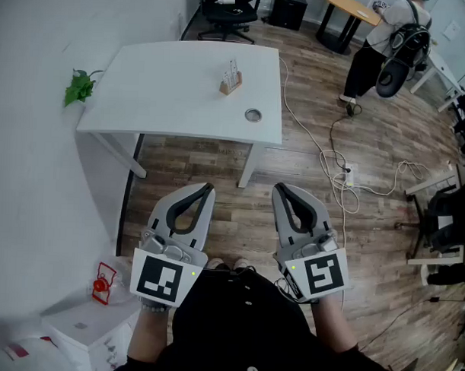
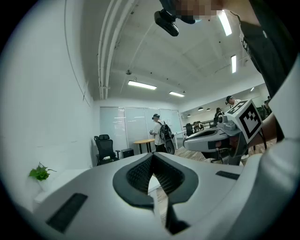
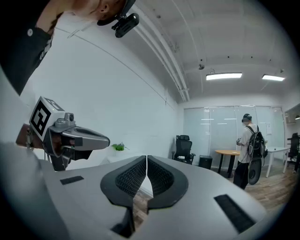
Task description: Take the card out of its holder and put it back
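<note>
- Left gripper point(image 2: 152, 158): jaws pressed together at the tips. The dark ribbed pads point(image 2: 137, 177) meet along 1 seam, with nothing between them.
- Right gripper point(image 3: 146, 159): same condition. Its pads point(image 3: 130, 179) touch at the tips, and no object is held.
- Position: the 2 grippers are side by side and low, close to the person's torso. They are above the wood floor point(image 1: 216, 211), tips pointing toward the table. Each marker cube faces up to the head camera.
- Card point(image 1: 233, 67): stands upright in its small wooden holder point(image 1: 229, 86), seated and not lifted.
- Holder: sits on the white table point(image 1: 167, 95), right of centre and toward the far edge, well apart from both grippers.
- Small round grey object point(image 1: 253, 115): lies on the same table top, nearer the front edge than the holder and slightly to its right. What it is cannot be told.
- Green plant point(image 1: 78, 86): at the table's left end, against the wall.
- White cables point(image 1: 336, 165): trail across the floor right of the table, to a power strip point(image 1: 348, 176).
- Black office chair point(image 1: 231, 6): stands beyond the table's far edge.
- A 2nd person point(image 1: 378, 41) with a dark backpack stands at the far right, beside a wood-topped desk point(image 1: 349, 4).
- Lower left in the head view: a red item point(image 1: 101, 281) rests on a white box point(image 1: 83, 324).
</note>
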The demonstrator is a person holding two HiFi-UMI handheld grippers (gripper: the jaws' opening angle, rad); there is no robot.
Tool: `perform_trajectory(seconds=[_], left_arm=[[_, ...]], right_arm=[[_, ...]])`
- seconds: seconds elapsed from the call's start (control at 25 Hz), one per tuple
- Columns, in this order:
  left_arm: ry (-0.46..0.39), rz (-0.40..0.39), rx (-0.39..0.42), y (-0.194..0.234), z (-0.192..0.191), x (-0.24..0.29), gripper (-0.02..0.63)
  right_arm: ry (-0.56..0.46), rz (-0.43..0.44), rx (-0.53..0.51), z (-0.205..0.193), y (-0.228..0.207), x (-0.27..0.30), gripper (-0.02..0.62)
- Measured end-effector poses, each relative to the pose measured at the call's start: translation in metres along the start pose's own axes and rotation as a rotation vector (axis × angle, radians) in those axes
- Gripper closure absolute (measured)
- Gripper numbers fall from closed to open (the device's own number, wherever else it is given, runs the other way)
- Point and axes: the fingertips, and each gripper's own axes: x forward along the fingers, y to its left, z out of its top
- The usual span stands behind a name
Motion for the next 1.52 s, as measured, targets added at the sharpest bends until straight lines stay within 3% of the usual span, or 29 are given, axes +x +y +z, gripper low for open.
perform_trajectory(seconds=[0.72, 1.52], left_arm=[[-0.013, -0.018, -0.003, 0.012, -0.002, 0.002, 0.592], [-0.034, -0.058, 0.012, 0.044, -0.01, -0.006, 0.592]], right_arm=[[0.004, -0.004, -0.002, 0.001, 0.007, 0.013, 0.551], [-0.023, -0.121, 0.013, 0.009, 0.012, 0.033, 0.551]])
